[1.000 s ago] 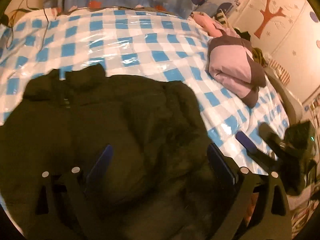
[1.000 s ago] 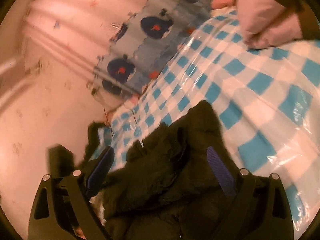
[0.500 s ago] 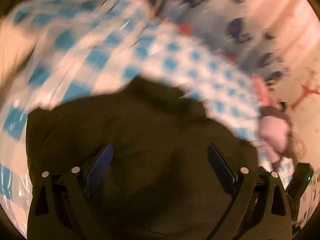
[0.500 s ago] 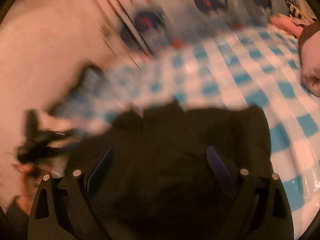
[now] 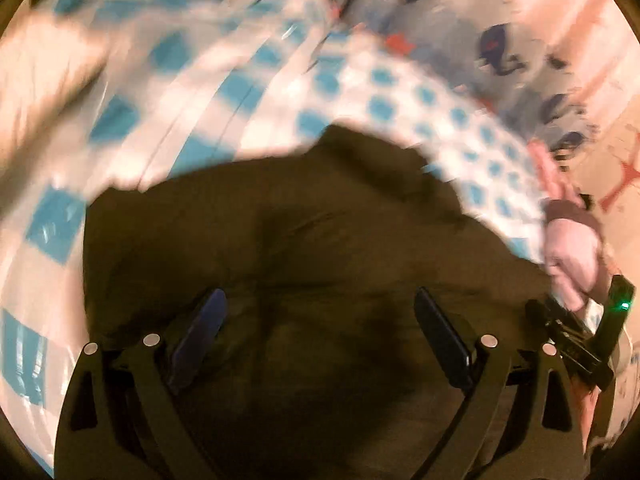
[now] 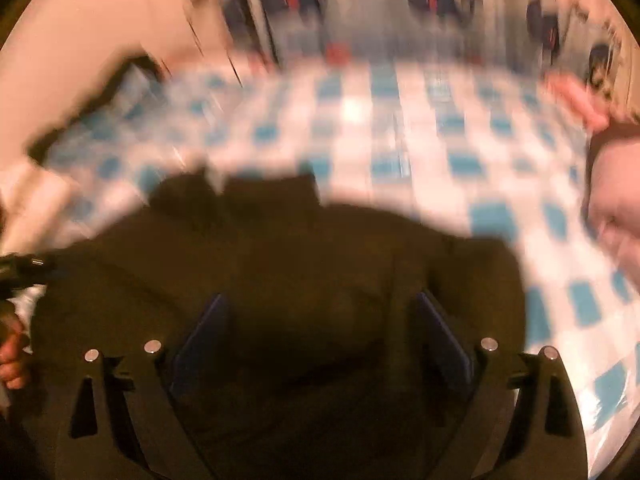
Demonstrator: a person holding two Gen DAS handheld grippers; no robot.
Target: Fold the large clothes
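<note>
A large dark puffy jacket (image 5: 304, 248) lies spread on the blue-and-white checked bed cover (image 5: 256, 72). My left gripper (image 5: 320, 320) hovers open just above the jacket's lower part, nothing between its blue pads. In the right wrist view the same jacket (image 6: 288, 264) fills the lower half, collar towards the far side. My right gripper (image 6: 320, 320) is open above it, holding nothing. Both views are motion-blurred. The right gripper's black body (image 5: 580, 344) shows at the right edge of the left wrist view.
A folded pink and brown garment (image 5: 572, 248) sits on the bed at the right, also seen as a pink garment (image 6: 616, 200). A whale-print curtain (image 6: 420, 8) hangs behind the bed. A hand (image 6: 12, 356) holds the other gripper at the left edge.
Both grippers have swung over the jacket: the left view turned leftwards and nearer, the right view rotated from a side look to facing the collar squarely. Both stay open.
</note>
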